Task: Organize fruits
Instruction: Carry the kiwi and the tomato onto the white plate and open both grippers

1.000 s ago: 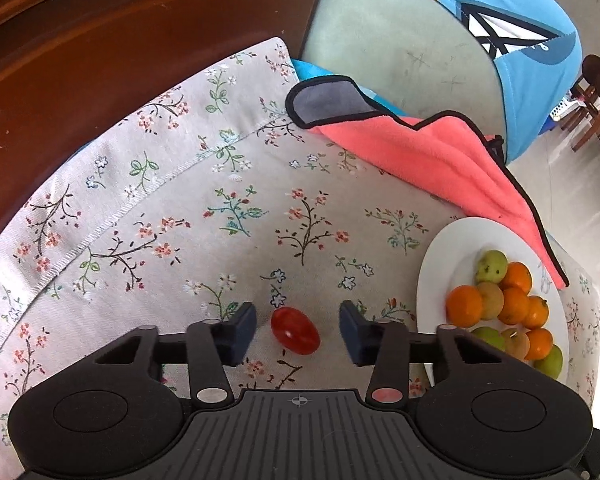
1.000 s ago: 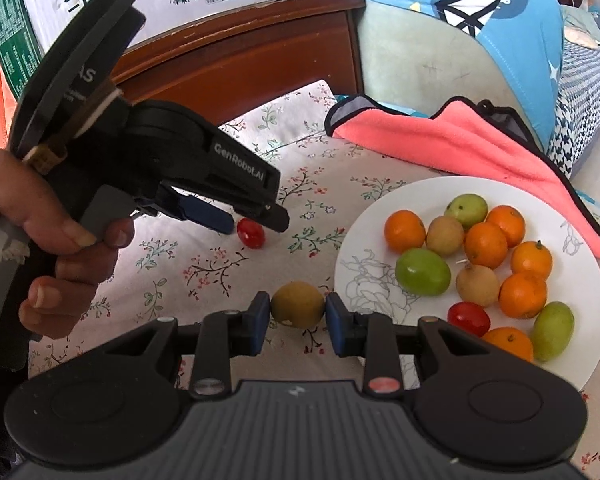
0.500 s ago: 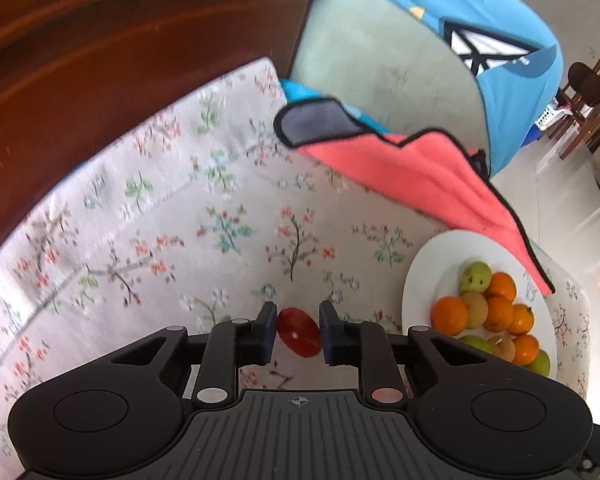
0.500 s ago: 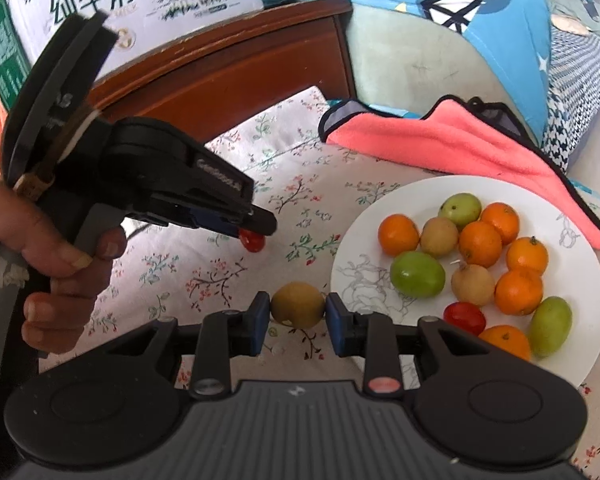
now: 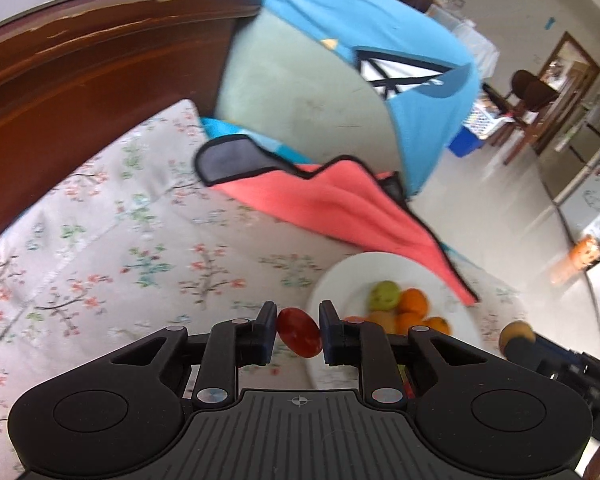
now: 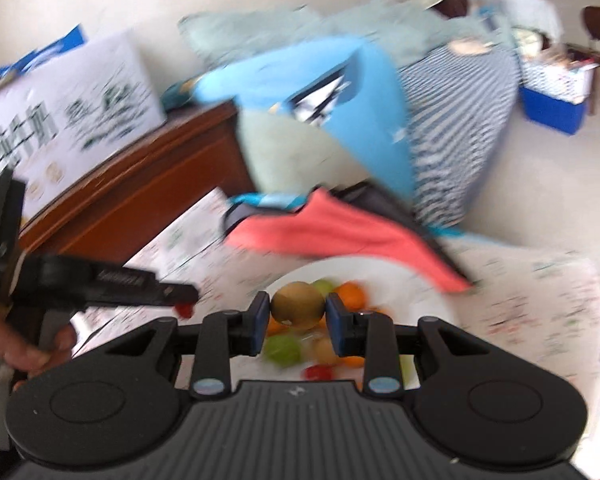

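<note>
On the bed, a flowered sheet (image 5: 112,248) spreads out below a dark wooden headboard (image 5: 92,60), with a blue cloth (image 5: 340,28) draped over a pale cushion behind and a pink towel (image 5: 340,208) trailing down to the rim of a white plate (image 5: 332,280). The plate holds a heap of oranges (image 5: 414,302) and green fruits (image 5: 385,294), blurred in both views, plus a small red one seen in the right wrist view. The left gripper (image 5: 298,332) has its fingers clenched on a red tomato (image 5: 299,332), lifted clear of the sheet just beside the plate's near edge. The right gripper (image 6: 298,312) has its fingers grasping a brown kiwi (image 6: 298,310), held in the air above the fruit on the plate. A hand (image 6: 16,344) holds the left gripper's handle at the left of that view.
</note>
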### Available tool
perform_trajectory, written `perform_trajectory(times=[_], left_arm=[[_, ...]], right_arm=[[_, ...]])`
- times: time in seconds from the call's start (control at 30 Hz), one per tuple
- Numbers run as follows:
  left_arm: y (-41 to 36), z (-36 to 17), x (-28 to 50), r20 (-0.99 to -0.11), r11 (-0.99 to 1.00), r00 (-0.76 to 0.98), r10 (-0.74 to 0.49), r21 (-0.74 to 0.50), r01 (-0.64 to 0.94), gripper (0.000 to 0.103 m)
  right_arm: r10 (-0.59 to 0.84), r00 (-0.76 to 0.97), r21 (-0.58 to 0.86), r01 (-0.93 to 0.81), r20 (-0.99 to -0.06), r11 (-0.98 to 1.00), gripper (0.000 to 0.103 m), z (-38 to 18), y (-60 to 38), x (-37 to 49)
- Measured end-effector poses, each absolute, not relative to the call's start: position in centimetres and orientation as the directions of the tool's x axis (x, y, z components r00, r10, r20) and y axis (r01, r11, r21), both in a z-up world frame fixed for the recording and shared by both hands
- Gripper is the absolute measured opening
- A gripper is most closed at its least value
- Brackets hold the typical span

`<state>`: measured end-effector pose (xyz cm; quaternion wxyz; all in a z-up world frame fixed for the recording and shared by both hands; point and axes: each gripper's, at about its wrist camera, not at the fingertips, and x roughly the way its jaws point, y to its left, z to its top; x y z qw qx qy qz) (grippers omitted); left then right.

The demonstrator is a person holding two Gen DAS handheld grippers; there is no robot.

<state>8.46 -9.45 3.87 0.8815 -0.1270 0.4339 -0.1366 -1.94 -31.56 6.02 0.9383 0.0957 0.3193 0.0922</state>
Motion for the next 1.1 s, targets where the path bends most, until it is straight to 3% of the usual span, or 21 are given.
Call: perform_trajectory(times=[0.43, 0.7, 1.1], left_arm=[[-13.3, 3.8, 6.8, -0.717, 0.886, 0.521, -0.463, -0.381, 0.262, 0.02], [-14.9, 2.6, 6.0, -0.743, 0.878, 0.469, -0.478, -0.384, 0.286, 0.02], [-16.0, 1.5, 5.8, -0.765, 0.878, 0.436, -0.474, -0.37, 0.304, 0.021]], right_arm=[[0.164, 0.778, 0.304, 0.036, -0.607, 0.952, 0.031, 5.4, -35.2, -1.1], [0.18, 0.733, 0.402, 0.138, -0.656, 0.905, 0.031, 2.5, -36.6, 0.1], [0.168, 0.716, 0.433, 0.203, -0.677, 0.878, 0.033, 1.3, -37.0, 0.7]])
